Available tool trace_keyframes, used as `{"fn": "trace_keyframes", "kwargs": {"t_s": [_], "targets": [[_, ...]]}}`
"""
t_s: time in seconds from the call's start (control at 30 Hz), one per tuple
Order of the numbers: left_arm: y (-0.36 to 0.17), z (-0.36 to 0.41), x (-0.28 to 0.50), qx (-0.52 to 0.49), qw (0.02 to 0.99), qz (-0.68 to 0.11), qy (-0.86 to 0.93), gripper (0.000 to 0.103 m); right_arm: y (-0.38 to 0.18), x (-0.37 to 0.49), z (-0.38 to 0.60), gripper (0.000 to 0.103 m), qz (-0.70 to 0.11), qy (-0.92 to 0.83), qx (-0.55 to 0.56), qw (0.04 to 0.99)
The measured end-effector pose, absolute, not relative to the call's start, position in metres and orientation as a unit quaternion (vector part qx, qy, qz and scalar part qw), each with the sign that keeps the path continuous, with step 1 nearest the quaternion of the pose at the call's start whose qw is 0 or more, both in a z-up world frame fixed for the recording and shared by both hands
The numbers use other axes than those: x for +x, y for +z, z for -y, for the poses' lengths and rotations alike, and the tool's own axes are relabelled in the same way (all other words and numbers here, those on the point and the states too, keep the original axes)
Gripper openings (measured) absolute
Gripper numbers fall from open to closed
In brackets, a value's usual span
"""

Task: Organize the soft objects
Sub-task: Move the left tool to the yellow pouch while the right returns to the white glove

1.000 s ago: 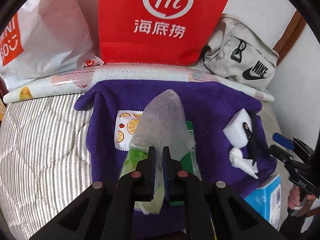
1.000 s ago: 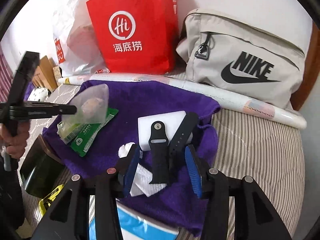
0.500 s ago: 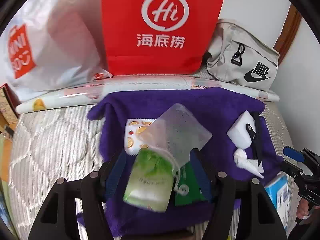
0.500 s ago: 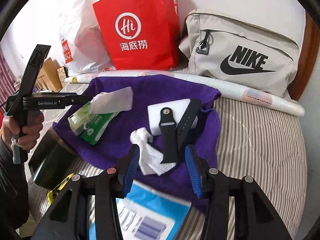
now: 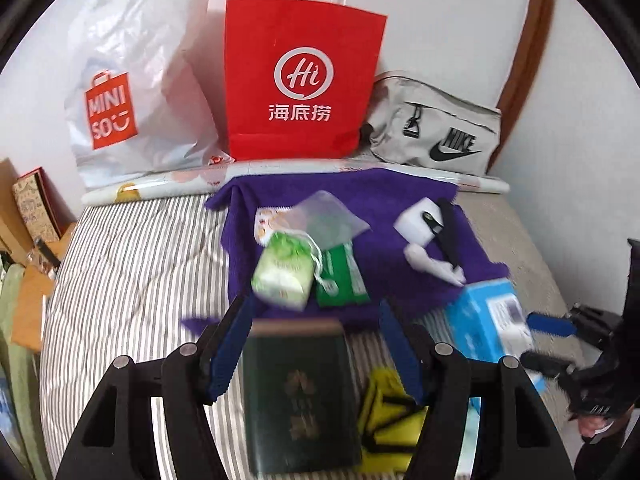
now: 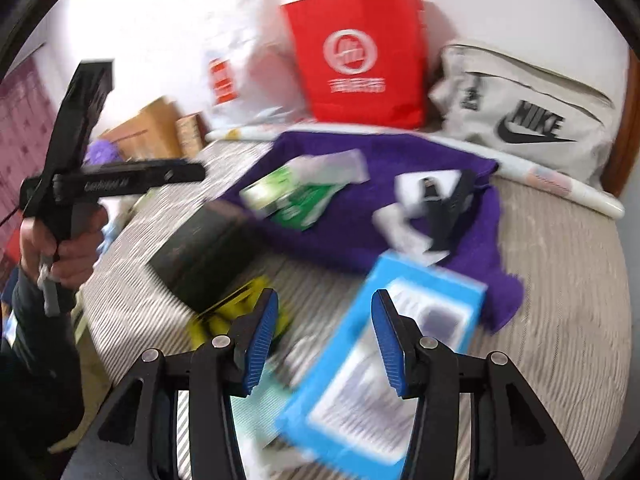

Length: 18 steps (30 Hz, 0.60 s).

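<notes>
A purple towel point(image 5: 372, 200) lies on the striped bed. On it rest a translucent mesh bag point(image 5: 328, 216), a light green pouch point(image 5: 284, 270), a green packet point(image 5: 340, 276), a white block point(image 5: 414, 220) with a black watch strap point(image 5: 448, 232), and a white tissue point(image 5: 432, 264). My left gripper point(image 5: 316, 356) is open, back from the towel, above a dark green booklet point(image 5: 300, 392) that no pad touches. My right gripper point(image 6: 324, 336) is open over a blue box point(image 6: 380, 360), which lies below it untouched. The right wrist view is blurred.
A red paper bag point(image 5: 300, 92), a white plastic bag point(image 5: 136, 92) and a grey Nike bag point(image 5: 436, 140) line the wall behind a rolled paper point(image 5: 160, 188). A yellow item point(image 5: 388, 420) lies by the booklet. Cardboard boxes point(image 5: 32, 208) stand at the left edge.
My left gripper opened and let go of the mesh bag, which now lies on the towel. Both grippers drew back from the towel, bringing the booklet and blue box under them.
</notes>
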State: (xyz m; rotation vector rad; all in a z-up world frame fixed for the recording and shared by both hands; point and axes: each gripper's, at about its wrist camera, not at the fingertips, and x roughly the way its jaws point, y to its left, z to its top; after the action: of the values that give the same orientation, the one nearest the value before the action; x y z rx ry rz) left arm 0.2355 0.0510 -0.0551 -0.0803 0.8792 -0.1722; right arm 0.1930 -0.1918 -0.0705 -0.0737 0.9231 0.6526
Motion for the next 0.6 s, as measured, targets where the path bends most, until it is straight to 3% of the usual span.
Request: {"fn": "trace_keyframes", "kwargs": {"t_s": [0.27, 0.6], "targets": [[-0.061, -0.057, 0.169, -0.050, 0.900, -0.426, -0.083, 0.064, -0.094, 0.130, 0.170, 0.062, -0.445, 0.359, -0.048, 0.819], [-0.098, -0.052, 0.115, -0.061, 0.886, -0.451, -0.091, 0.064, -0.149, 0.108, 0.143, 0.062, -0.444, 0.350, -0.119, 0.817]]}}
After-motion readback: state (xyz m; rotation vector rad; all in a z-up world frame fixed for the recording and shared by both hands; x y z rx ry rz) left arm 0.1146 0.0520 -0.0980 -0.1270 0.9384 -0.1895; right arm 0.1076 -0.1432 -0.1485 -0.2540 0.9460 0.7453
